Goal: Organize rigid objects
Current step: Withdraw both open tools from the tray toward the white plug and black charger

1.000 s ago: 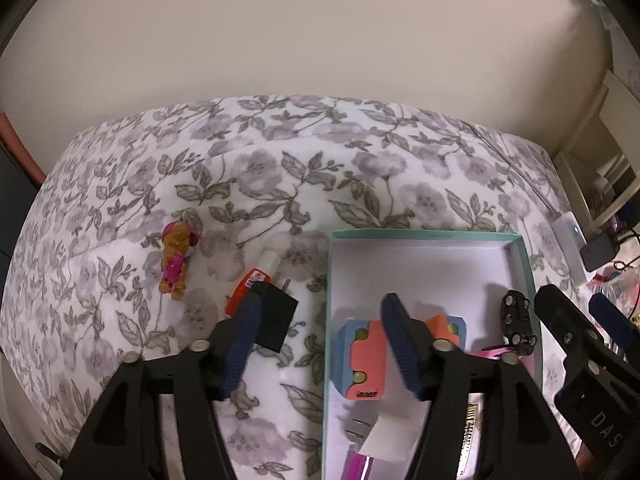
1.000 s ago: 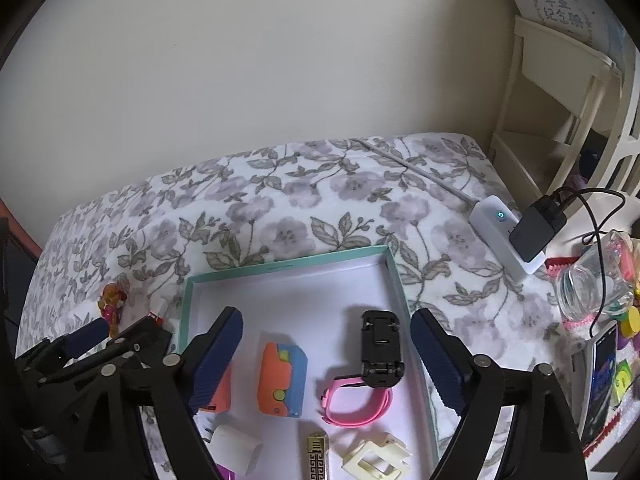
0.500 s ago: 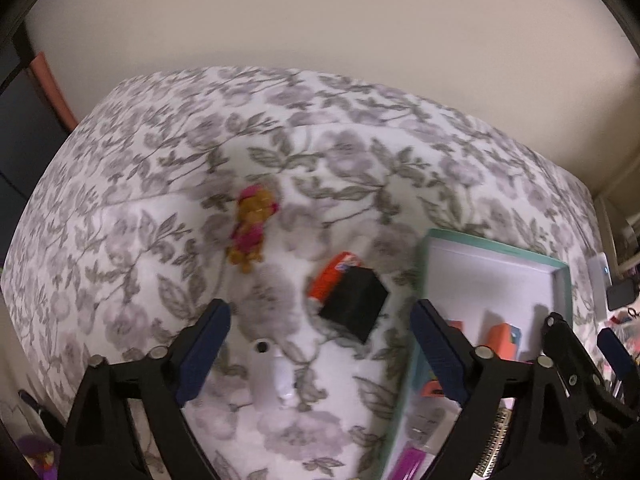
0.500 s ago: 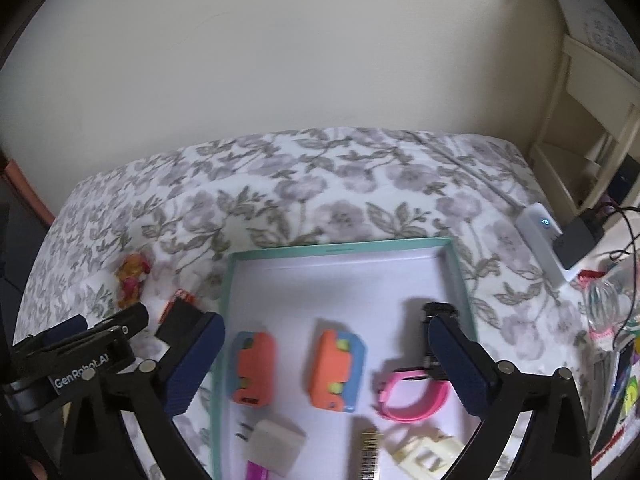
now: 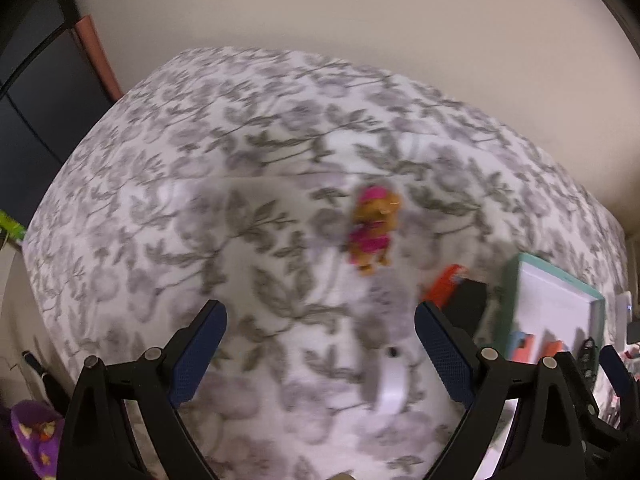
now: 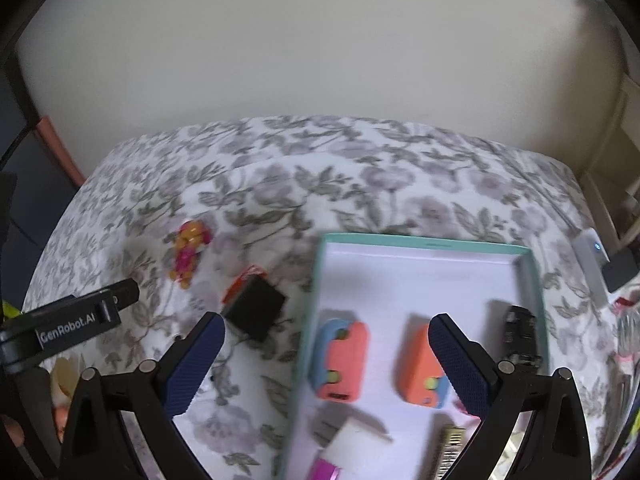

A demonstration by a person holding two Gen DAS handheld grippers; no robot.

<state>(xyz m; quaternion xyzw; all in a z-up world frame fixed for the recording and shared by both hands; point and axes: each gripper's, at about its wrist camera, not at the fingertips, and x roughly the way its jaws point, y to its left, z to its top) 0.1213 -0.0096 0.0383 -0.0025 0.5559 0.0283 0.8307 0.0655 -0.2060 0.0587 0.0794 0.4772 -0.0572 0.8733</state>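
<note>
My left gripper (image 5: pixel 318 320) hangs open over the flowered bedspread (image 5: pixel 224 184), left of a teal-rimmed box (image 5: pixel 556 276). A small white object (image 5: pixel 390 380) lies between its fingers, near the right one and apart from both. Beyond are a pink-and-orange toy figure (image 5: pixel 372 232), an orange tube (image 5: pixel 444 284) and a black cube (image 5: pixel 466 308). My right gripper (image 6: pixel 325 324) is open above the teal-rimmed box's (image 6: pixel 424 240) left wall. Inside lie two orange-and-blue gadgets (image 6: pixel 340 356), a black clip-like piece (image 6: pixel 520 332) and a white plug (image 6: pixel 348 436).
A white power strip (image 6: pixel 592 252) with a black adapter (image 6: pixel 620 268) sits at the bed's right edge. The black cube (image 6: pixel 254 308), orange tube (image 6: pixel 244 280) and toy figure (image 6: pixel 188 248) lie left of the box. Dark furniture stands at far left, a wall behind.
Both grippers have swung left and their jaws have widened. The left one left the box and now hangs over the bedspread; the right one moved from the box's middle to its left wall.
</note>
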